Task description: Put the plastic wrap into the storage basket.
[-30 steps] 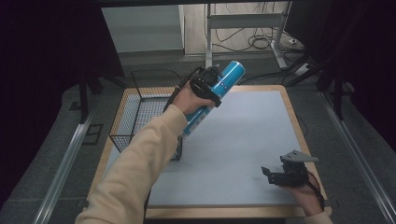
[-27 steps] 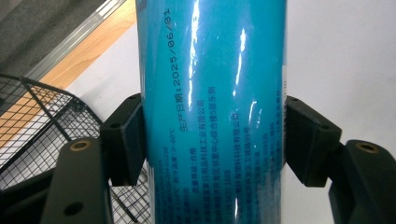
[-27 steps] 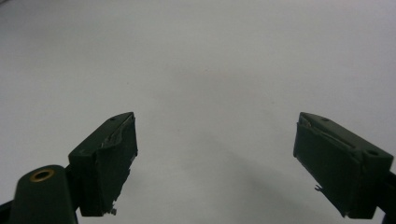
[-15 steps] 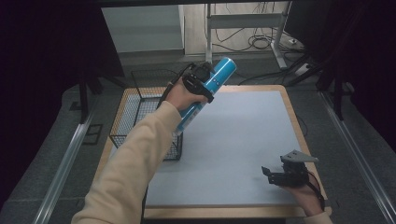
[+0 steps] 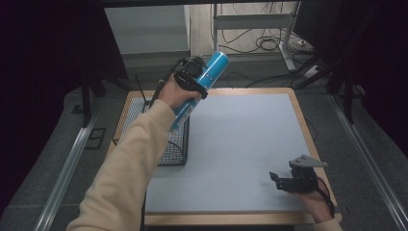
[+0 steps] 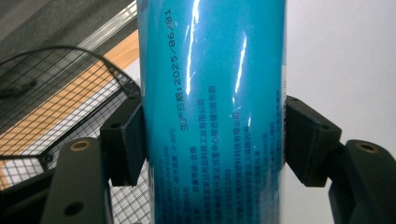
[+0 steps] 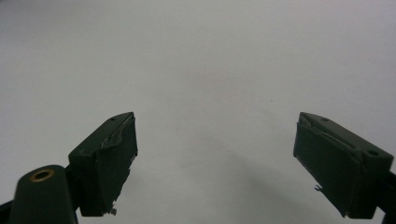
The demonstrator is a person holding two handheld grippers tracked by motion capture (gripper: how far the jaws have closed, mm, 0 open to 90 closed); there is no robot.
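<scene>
A tall blue can point(image 5: 208, 77) with printed text is held tilted in the air, its top leaning back and to the right, over the right edge of the wire basket point(image 5: 127, 118). My left gripper point(image 5: 191, 79) is shut on the blue can point(image 6: 212, 112), both pads pressing its sides. The black wire basket point(image 6: 56, 93) lies below and to the left in the left gripper view. Down at the near right of the table, my right gripper point(image 5: 278, 179) rests low over the grey mat point(image 5: 240, 144). Its jaws stand open with nothing between them point(image 7: 215, 163).
The grey mat covers a wooden table point(image 5: 300, 113), and the basket sits on its left side. Beyond the far edge are a metal frame point(image 5: 250, 19) and loose cables point(image 5: 269, 43) on the floor. An aluminium rail point(image 5: 62, 173) runs along the left.
My left hand has carried the blue can to the left, from over the mat's far edge toward the basket. The right gripper has stayed where it was.
</scene>
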